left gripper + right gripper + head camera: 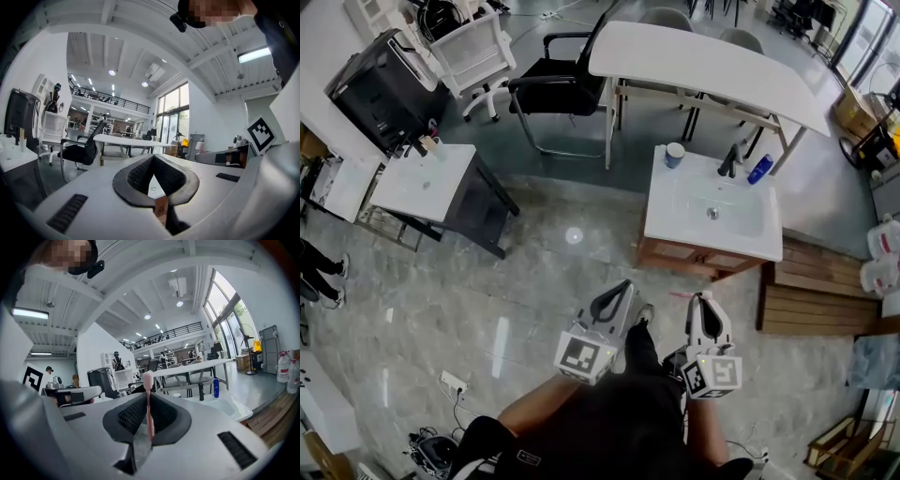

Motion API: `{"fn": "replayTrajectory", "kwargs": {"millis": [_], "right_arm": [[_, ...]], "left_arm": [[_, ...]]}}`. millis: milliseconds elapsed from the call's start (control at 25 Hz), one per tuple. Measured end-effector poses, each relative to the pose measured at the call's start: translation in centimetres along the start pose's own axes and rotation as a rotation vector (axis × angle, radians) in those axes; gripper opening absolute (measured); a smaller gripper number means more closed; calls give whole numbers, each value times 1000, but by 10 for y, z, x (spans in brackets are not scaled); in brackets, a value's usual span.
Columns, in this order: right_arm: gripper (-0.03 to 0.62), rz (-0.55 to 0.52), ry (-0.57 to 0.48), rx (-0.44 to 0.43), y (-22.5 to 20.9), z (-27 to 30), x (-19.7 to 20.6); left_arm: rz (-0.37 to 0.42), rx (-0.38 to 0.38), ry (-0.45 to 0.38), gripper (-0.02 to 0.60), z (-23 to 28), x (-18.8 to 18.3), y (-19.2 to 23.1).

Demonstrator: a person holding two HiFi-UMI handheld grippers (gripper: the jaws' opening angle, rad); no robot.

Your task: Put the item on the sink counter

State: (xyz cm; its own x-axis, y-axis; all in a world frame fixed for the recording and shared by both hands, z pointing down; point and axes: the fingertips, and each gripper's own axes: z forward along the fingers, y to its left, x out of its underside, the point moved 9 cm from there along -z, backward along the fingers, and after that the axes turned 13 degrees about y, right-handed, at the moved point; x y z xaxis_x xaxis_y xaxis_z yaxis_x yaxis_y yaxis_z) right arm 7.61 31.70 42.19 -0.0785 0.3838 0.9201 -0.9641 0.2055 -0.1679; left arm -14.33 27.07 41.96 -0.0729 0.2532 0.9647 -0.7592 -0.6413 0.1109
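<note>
1. While the person stands well back from the sink surface [661,217], the right gripper [146,416] has its fingers clenched on a slim pink toothbrush [148,385]. The handle is pinched low and the head stands upright above the tips, which probably leaves the free end ready to lay down.
2. The left gripper [154,168] has its fingers pressed together on nothing and sits beside the right one at waist height, seemingly just out of the way.
3. On the sink surface a cup [675,155], a dark faucet [729,161] and a blue bottle [760,169] line the back edge, so the bare front and side rims look like the easier landing spots.
4. The carry is hardly begun, and the approach across the floor comes next.
</note>
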Motion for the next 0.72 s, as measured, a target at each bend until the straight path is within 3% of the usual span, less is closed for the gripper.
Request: {"fn": "replayTrajectory", "kwargs": {"millis": [360,720], "right_arm": [[25,4,4,-23,-59,67,-41],[25,-15,12,-79,-127,130,-85]], "left_arm": [[-2,-3,-8,15,87,-32,19],[-9,-55,-13,15,174,-67,29]]}}
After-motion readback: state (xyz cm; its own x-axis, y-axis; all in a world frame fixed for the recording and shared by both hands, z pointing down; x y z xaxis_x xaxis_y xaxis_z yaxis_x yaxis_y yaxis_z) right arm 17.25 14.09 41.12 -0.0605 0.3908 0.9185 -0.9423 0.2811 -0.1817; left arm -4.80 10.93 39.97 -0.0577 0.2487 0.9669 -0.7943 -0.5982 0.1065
